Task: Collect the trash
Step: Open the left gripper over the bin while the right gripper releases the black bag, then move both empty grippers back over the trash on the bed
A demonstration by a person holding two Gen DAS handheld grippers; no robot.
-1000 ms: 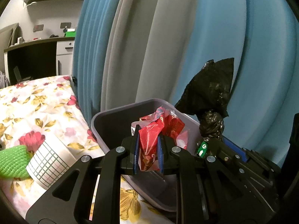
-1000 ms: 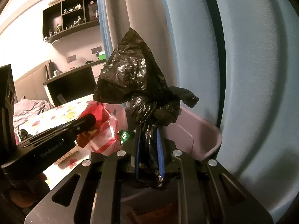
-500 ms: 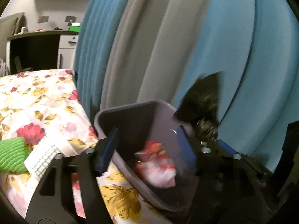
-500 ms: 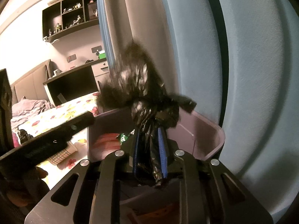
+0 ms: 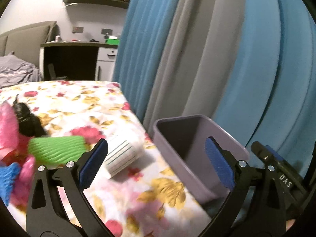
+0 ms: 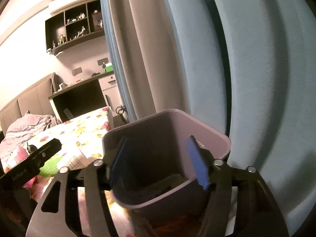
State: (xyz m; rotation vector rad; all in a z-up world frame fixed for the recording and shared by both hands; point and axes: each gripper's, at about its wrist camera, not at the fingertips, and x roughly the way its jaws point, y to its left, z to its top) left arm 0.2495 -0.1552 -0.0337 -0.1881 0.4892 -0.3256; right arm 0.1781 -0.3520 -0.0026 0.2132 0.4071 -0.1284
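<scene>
At the right edge of a flower-print bedspread (image 5: 83, 106), a lilac plastic bin (image 5: 199, 150) stands against blue and grey curtains (image 5: 197, 49), filling the lower right of the left wrist view. The left gripper (image 5: 156, 164) hangs above the bedding with its jaws spread wide and nothing between them, its right blue pad (image 5: 218, 167) overlapping the bin's dark opening and its left one near a white grid-lined paper cup (image 5: 122, 156) lying on its side. Remaining trash sits at the left of that frame: a ribbed green cup (image 5: 57, 148) on its side, a crumpled black bag (image 5: 27, 120), blurred pink plastic (image 5: 7, 134) and a scrap of blue mesh (image 5: 7, 175). Seen from the right wrist, the right gripper (image 6: 158, 162) is also opened out and empty, its textured blue pads straddling the bin's smooth, square-cornered mouth from just above; the contents are too dark to make out. The left tool's black body crosses the lower left of that view.
</scene>
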